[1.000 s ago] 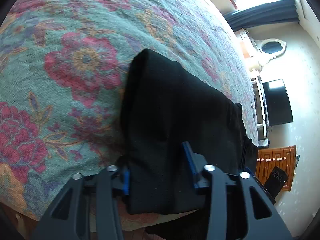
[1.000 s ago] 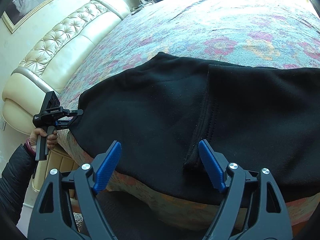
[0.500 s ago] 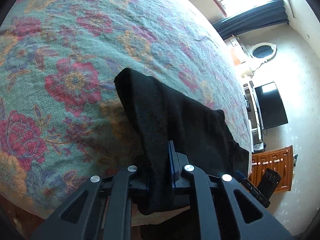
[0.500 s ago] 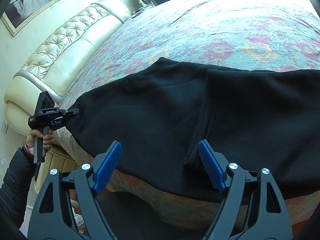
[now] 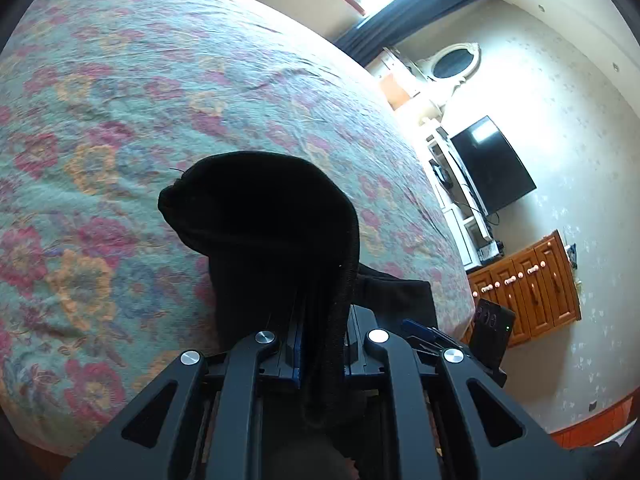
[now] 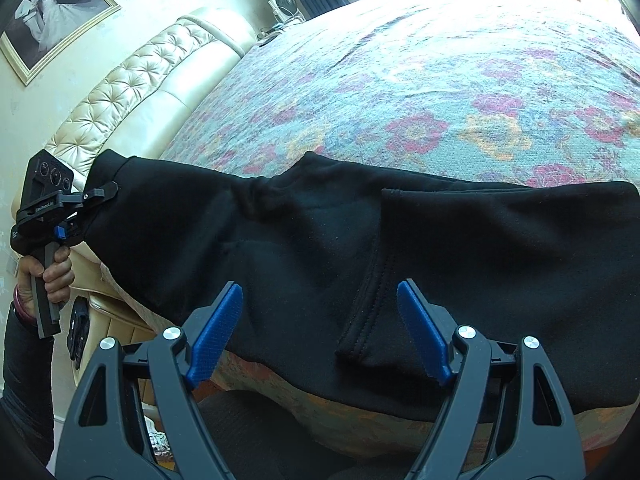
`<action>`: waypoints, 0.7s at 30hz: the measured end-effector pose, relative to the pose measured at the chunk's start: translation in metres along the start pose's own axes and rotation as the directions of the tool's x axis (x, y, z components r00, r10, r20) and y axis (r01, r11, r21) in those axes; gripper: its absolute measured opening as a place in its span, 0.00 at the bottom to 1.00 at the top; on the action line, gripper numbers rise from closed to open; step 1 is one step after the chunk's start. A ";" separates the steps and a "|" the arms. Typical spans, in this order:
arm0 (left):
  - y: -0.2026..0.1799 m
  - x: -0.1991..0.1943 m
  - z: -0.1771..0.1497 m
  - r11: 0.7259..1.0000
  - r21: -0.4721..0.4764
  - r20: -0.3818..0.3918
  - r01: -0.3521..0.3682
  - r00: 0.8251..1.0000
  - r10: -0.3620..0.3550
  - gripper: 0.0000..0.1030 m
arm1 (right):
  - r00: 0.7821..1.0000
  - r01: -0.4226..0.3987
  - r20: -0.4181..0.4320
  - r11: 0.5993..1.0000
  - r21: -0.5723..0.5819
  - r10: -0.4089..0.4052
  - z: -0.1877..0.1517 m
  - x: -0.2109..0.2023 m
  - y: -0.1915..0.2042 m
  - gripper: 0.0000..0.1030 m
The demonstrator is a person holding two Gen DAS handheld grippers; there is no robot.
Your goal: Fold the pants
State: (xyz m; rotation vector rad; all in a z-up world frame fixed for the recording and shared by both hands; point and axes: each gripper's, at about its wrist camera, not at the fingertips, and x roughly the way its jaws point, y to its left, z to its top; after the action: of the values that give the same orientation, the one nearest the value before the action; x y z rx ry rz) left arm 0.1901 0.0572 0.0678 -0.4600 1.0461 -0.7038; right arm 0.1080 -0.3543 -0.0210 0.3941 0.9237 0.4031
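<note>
One end of the pants is picked up to start a fold.
The black pants [image 6: 320,248] lie on the bed [image 6: 440,80]; the left claw [image 5: 320,356] pinches one end, the right claw [image 6: 320,332] waits wide. Next, I think: carry that end over.

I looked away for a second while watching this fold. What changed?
The left gripper closed on the end of the black pants and lifted it off the bed. The right gripper stayed open above the pants' near edge, gripping nothing.
</note>
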 end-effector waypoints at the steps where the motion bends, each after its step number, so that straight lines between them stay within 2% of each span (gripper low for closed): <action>1: -0.012 0.008 0.001 1.000 0.018 -0.008 0.010 1.000 -0.010 0.13 | 1.000 -0.005 0.000 1.000 0.001 0.005 0.001 -0.004 -0.003 0.77; 6: -0.058 0.061 -0.003 0.996 0.074 -0.066 0.051 0.997 -0.046 0.13 | 1.000 -0.027 0.009 0.999 0.017 0.027 0.004 -0.026 -0.020 0.77; 10: -0.084 0.110 -0.014 0.992 0.099 -0.131 0.071 0.990 -0.058 0.13 | 0.998 -0.063 0.018 0.995 0.076 0.062 0.002 -0.040 -0.043 0.78; 14: -0.104 0.159 -0.030 0.987 0.157 -0.182 0.027 0.983 0.002 0.13 | 0.997 -0.079 0.028 0.988 0.134 0.076 0.000 -0.045 -0.066 0.78; 21: -0.101 0.223 -0.052 0.970 0.220 -0.223 -0.103 0.963 0.153 0.15 | 0.994 -0.106 0.000 0.975 0.197 0.108 -0.002 -0.033 -0.086 0.78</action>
State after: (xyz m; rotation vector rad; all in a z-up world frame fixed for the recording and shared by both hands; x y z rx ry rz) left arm 0.1833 -0.1741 -0.0283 -0.1264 1.2026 -0.7544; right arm 0.1021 -0.4444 -0.0419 0.6258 0.9585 0.4133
